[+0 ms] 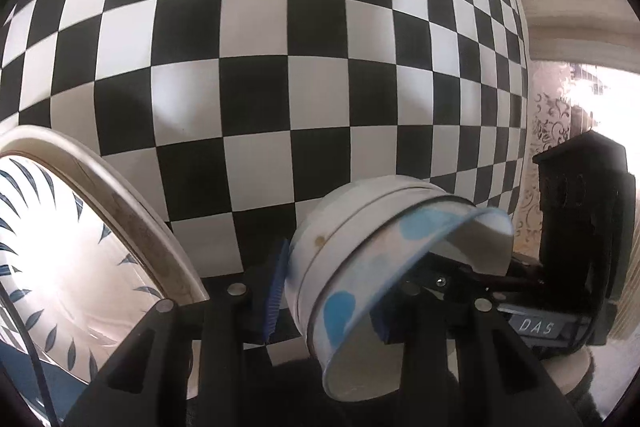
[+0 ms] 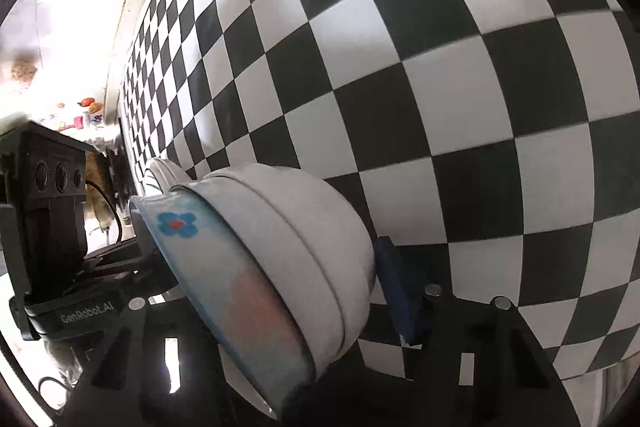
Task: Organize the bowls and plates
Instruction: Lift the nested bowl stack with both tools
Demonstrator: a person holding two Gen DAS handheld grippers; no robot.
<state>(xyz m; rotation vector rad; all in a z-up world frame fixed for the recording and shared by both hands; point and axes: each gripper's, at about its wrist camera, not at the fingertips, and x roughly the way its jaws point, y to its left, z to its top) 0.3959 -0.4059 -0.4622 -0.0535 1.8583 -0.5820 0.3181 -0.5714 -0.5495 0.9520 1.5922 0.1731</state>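
Two grippers share one stack of bowls [image 1: 360, 259] above the checkered table [image 1: 280, 67]. The left gripper [image 1: 326, 297] pinches its rim; the right gripper's [image 2: 280, 291] fingers sit around it, maybe touching. A leaf-pattern plate [image 1: 60, 247] waits nearby. Sorting looks unfinished.

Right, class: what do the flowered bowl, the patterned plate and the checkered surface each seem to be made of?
Flowered bowl: probably glazed ceramic, white with printed blue flowers; smooth, thin-rimmed and opaque, though melamine can't be ruled out.
Patterned plate: likely glazed ceramic too, with bright glare on its glossy face and a blue leaf print.
Checkered surface: seems a printed covering or laminate with a soft sheen; which one is unclear.
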